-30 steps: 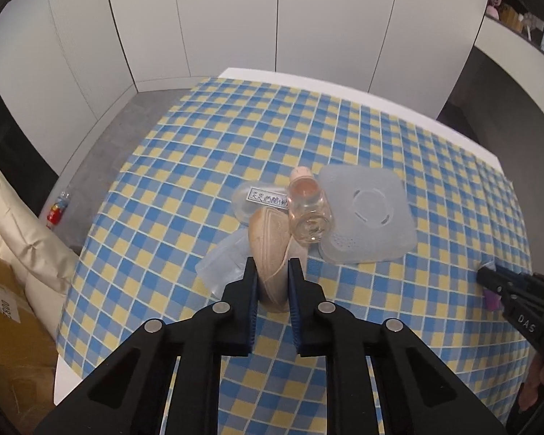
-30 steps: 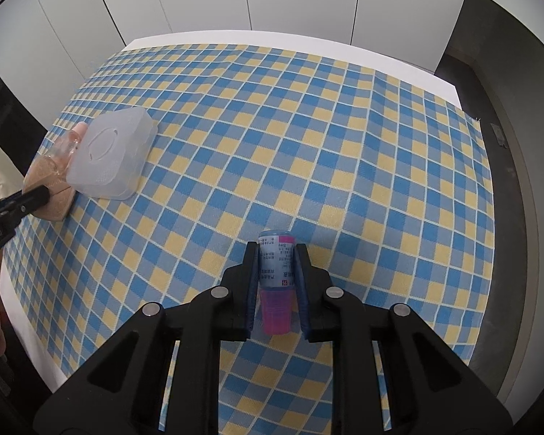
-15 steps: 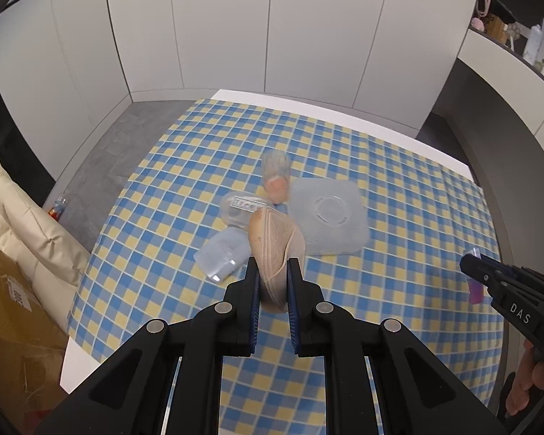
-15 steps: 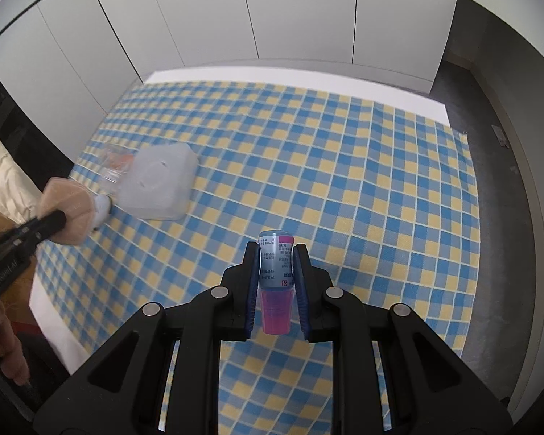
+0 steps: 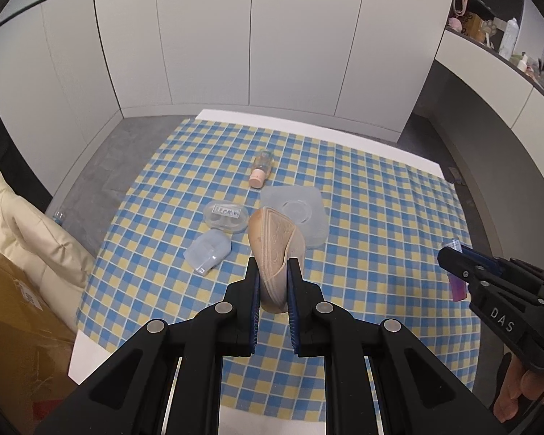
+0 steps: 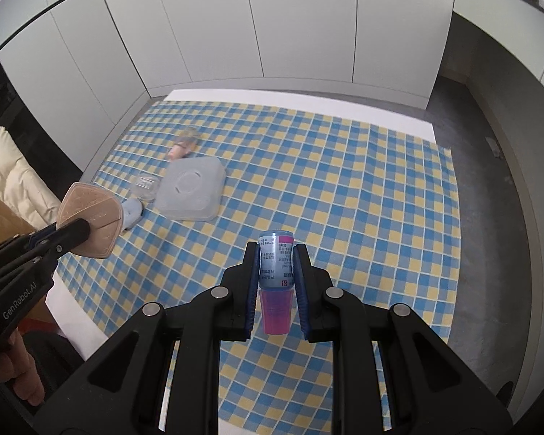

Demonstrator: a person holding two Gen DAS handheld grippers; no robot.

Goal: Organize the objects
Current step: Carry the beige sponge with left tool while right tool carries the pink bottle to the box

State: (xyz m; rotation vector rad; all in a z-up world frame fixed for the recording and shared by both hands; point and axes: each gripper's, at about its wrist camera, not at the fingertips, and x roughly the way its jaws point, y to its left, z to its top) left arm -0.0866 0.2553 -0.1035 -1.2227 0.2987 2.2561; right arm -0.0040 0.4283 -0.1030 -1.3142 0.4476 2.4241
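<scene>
Left gripper (image 5: pixel 273 279) clamped on a tan insole (image 5: pixel 273 250), pads pressing both long edges so the piece bows between them; seen from the right wrist view as a flat tan shield shape (image 6: pixel 90 223) held up off the table beside the near left edge. Right gripper (image 6: pixel 275 282) closed on a small bottle (image 6: pixel 275 264), blue-grey printed label at the far end, pink cap toward the camera; the same bottle (image 5: pixel 455 272) showing at the tip of that gripper on the right of the left wrist view. Both held things lifted clear of the blue and yellow checked tablecloth (image 6: pixel 344 199).

Left on the cloth, 4 things grouped toward the left side: a frosted square lid (image 5: pixel 297 214) lying flat; a clear oval case (image 5: pixel 225 216) with a white label, just beside the lid; a pale blue plastic case (image 5: pixel 208 251) nearer the camera, close to the oval one; a little clear bottle with a pink cap (image 5: pixel 262 168) on its side, beyond the lid. Fingers of a hand (image 5: pixel 511 391) visible under the right gripper's handle. Cream cushion (image 5: pixel 29 232) and a cardboard box (image 5: pixel 14 326) at left, off the table.
</scene>
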